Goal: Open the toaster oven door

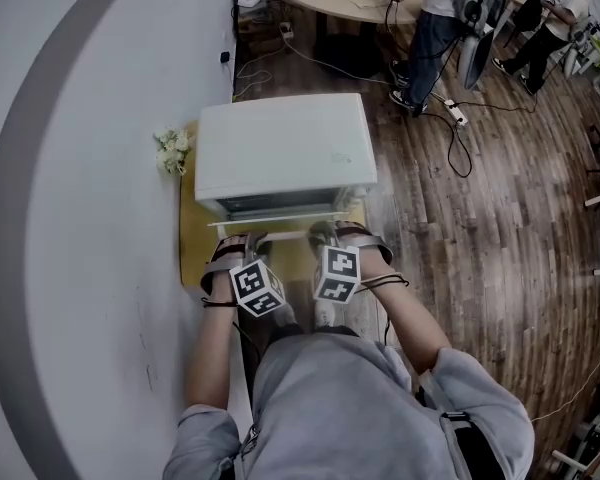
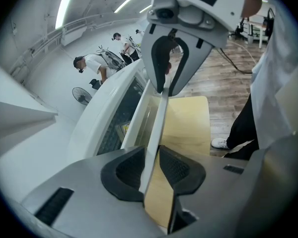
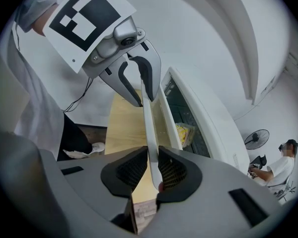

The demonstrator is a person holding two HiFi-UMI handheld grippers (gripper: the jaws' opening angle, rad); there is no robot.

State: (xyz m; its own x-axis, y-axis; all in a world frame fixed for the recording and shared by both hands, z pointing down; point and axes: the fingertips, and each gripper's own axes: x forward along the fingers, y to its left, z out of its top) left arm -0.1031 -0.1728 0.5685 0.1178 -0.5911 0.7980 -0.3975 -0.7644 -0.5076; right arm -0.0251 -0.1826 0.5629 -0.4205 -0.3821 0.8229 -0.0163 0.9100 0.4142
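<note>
Head view shows the toaster oven [image 1: 280, 153] on a yellow surface [image 1: 192, 258] by the wall. Its door [image 1: 280, 206] looks shut. The left gripper [image 1: 242, 243] and right gripper [image 1: 330, 236] are at the handle [image 1: 285, 233] on the oven's front. Each pair of fingers has the handle between them, with a thin gap, so they look loose. I think grabbing is the step now. Next, squeeze tight and pull the handle away from the oven and down, both together.
</note>
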